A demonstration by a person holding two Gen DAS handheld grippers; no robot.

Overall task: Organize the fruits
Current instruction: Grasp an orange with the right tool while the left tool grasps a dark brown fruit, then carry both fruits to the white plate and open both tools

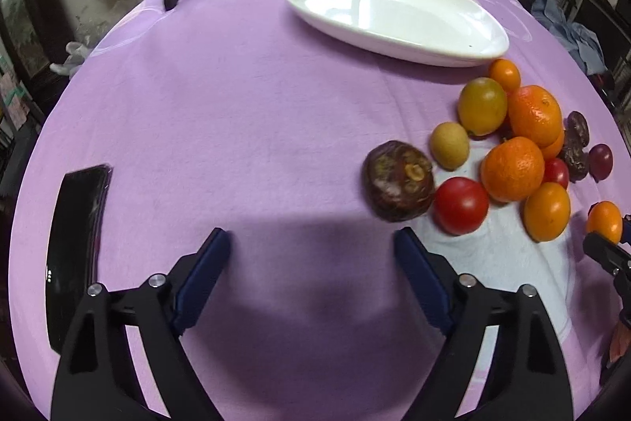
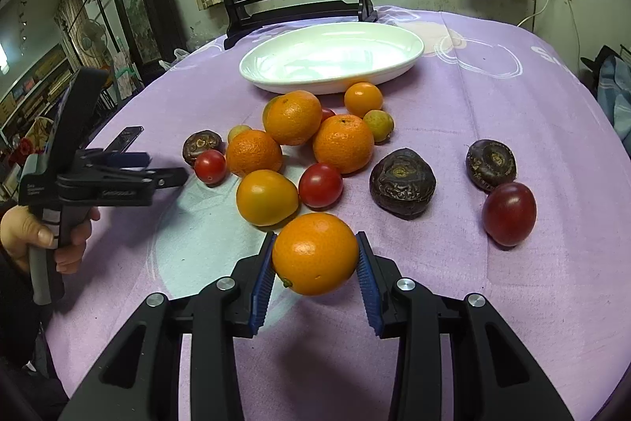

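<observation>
My right gripper (image 2: 315, 255) is shut on a small orange fruit (image 2: 315, 253), just above the purple cloth; the same fruit shows at the right edge of the left wrist view (image 1: 604, 221). Beyond it lies a pile of oranges (image 2: 292, 117), red tomatoes (image 2: 320, 185) and dark brown fruits (image 2: 402, 184). An empty white oval plate (image 2: 331, 60) stands behind the pile. My left gripper (image 1: 311, 243) is open and empty, left of a dark brown fruit (image 1: 398, 180) and a red tomato (image 1: 460, 206). The plate (image 1: 394, 14) is far ahead of it.
A black phone (image 1: 75, 243) lies on the cloth at the left. A dark wooden stand (image 2: 299, 6) with a round painted panel stands behind the plate. A dark red fruit (image 2: 508, 214) and another brown one (image 2: 491, 164) lie apart at the right.
</observation>
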